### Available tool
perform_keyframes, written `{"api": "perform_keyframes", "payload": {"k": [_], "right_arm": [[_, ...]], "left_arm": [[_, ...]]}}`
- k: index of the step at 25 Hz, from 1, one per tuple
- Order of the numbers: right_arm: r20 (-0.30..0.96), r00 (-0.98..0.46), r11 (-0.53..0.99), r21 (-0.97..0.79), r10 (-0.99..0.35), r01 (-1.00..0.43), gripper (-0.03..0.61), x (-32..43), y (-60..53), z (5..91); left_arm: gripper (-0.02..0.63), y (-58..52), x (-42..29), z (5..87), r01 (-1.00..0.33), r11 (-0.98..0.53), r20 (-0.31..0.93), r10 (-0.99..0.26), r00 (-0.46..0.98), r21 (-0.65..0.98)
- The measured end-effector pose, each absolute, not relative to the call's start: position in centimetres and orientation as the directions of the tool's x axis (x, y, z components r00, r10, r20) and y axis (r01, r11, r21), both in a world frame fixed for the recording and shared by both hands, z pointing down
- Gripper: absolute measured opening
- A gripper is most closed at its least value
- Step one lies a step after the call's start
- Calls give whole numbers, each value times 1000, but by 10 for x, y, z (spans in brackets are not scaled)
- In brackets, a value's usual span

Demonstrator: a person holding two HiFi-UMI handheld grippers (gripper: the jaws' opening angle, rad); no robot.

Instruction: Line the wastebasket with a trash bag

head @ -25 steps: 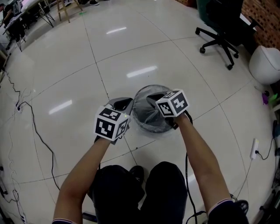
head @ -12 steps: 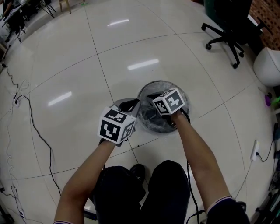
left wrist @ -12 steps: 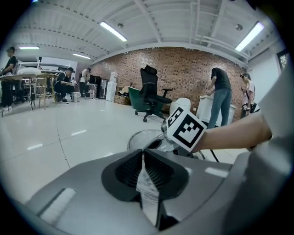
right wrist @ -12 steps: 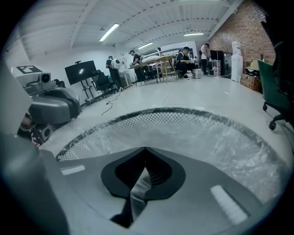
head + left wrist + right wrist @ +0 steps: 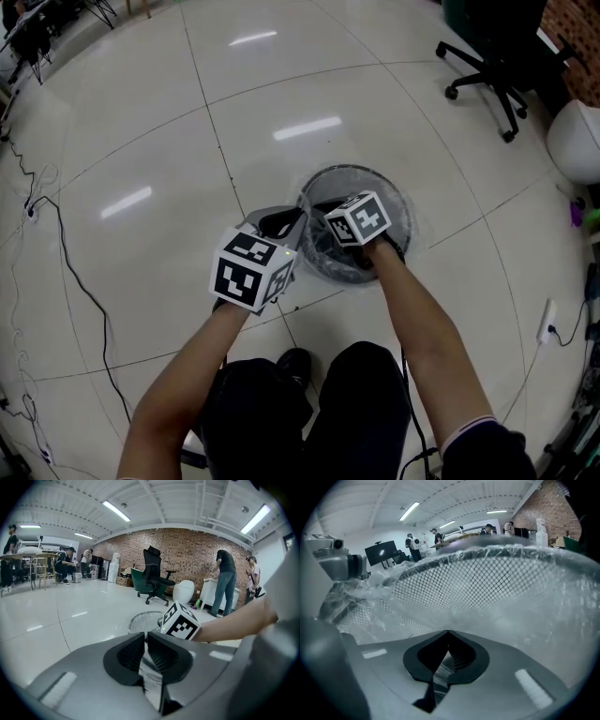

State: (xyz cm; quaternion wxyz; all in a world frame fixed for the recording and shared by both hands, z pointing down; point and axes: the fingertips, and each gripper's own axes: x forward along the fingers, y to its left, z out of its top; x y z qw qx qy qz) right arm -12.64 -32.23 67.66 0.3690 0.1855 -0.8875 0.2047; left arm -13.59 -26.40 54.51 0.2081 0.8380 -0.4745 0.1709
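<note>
A round black mesh wastebasket (image 5: pixel 377 178) stands on the white tiled floor, with a clear trash bag (image 5: pixel 405 217) draped over its rim and down inside. My right gripper (image 5: pixel 323 231) reaches down into the basket. It is shut, tips together, with nothing seen between them (image 5: pixel 448 632). The mesh wall (image 5: pixel 497 581) and crinkled bag film (image 5: pixel 389 603) fill its view. My left gripper (image 5: pixel 280 224) sits just outside the basket's left rim. Its jaws (image 5: pixel 144 634) are opening to a thin gap with nothing between them. Beyond them are the basket (image 5: pixel 140 621) and the right gripper's marker cube (image 5: pixel 180 623).
A black office chair (image 5: pixel 502 66) and a white rounded object (image 5: pixel 577 141) stand at the right. Cables (image 5: pixel 70 272) trail over the floor at left, and a power strip (image 5: pixel 547 319) lies at right. Several people stand by desks and the brick wall (image 5: pixel 187 555).
My right gripper has sunk deeper into the bag-lined basket. The left gripper has stayed at the left rim and dropped a little. The bag's rim sits more evenly over the basket.
</note>
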Motion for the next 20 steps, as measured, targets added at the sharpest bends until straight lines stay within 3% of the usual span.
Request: {"api": "perform_keyframes", "payload": {"k": [20], "right_arm": [[729, -664, 842, -247, -165, -480, 2, -135, -323, 682]], "left_arm": [[18, -263, -141, 545, -875, -443, 483, -733, 479, 195]]}}
